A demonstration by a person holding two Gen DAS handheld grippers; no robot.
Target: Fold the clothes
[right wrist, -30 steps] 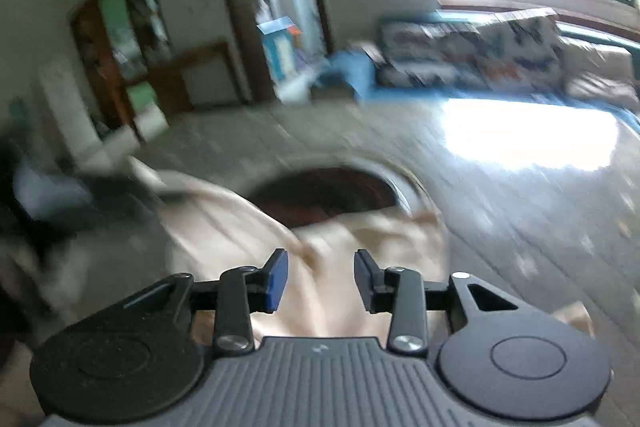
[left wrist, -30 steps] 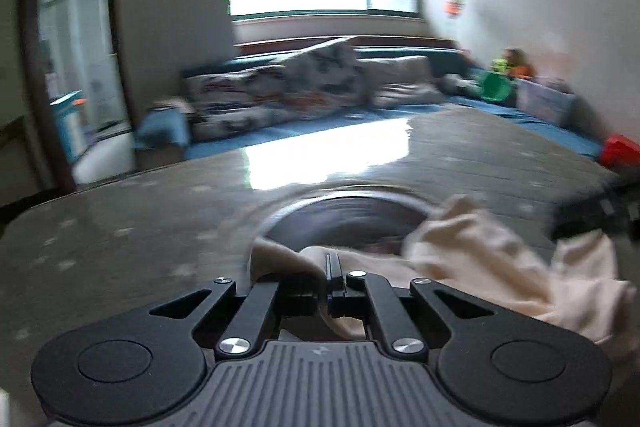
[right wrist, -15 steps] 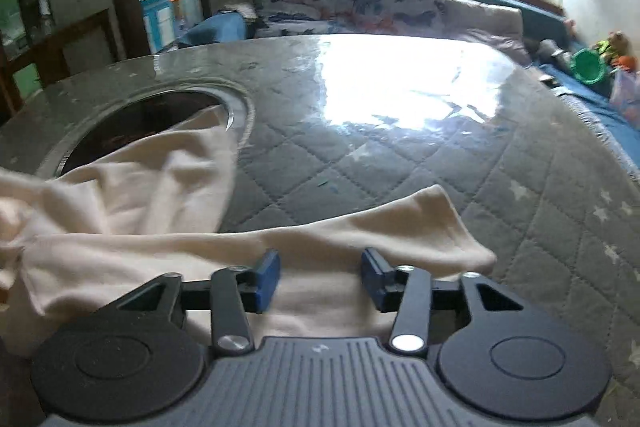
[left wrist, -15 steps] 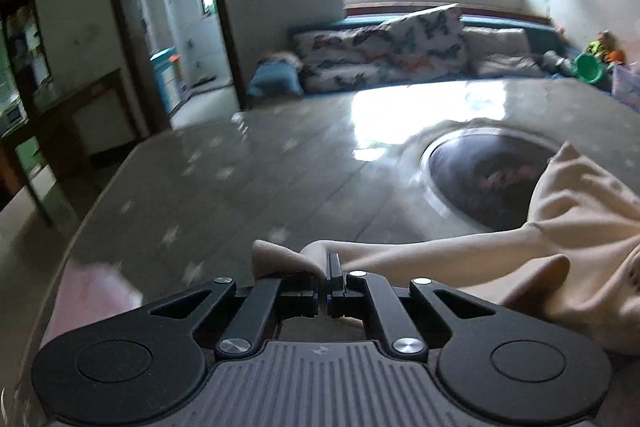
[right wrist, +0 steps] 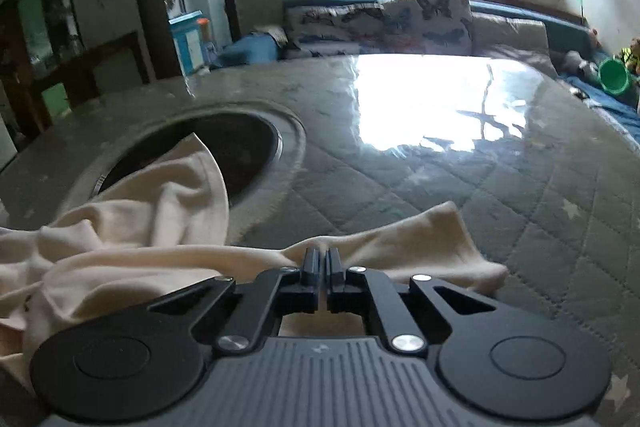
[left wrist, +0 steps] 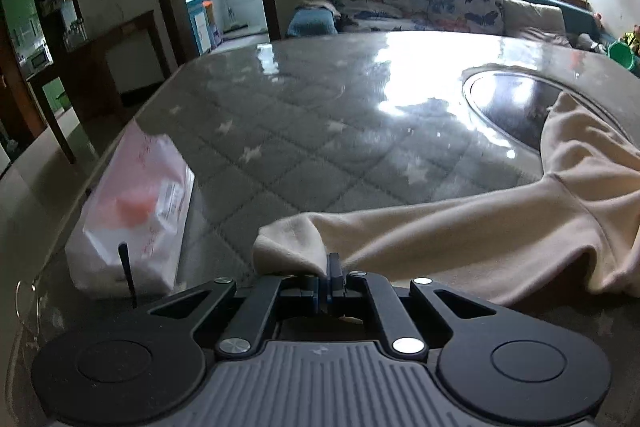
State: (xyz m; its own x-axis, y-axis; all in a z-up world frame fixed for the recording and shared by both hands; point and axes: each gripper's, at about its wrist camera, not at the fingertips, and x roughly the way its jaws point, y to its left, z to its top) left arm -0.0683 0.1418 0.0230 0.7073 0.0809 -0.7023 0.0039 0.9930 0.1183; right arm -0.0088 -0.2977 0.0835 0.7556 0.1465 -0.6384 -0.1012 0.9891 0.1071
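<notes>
A cream garment lies on the grey quilted table, stretched out to the right and bunched at its far end. My left gripper is shut on one end of the garment, low over the table. In the right wrist view the same cream garment spreads to the left, partly over a dark round recess. My right gripper is shut on the garment's near edge, close to a loose corner.
A white plastic packet with red print lies at the table's left edge. The dark round recess is set in the table's middle. A butterfly-print sofa stands behind the table, with a doorway and a dark side table to the left.
My right gripper has closed on the garment's edge; it was open half a second ago. My left gripper, still shut on the garment, has pulled its end leftward, bringing the packet into view.
</notes>
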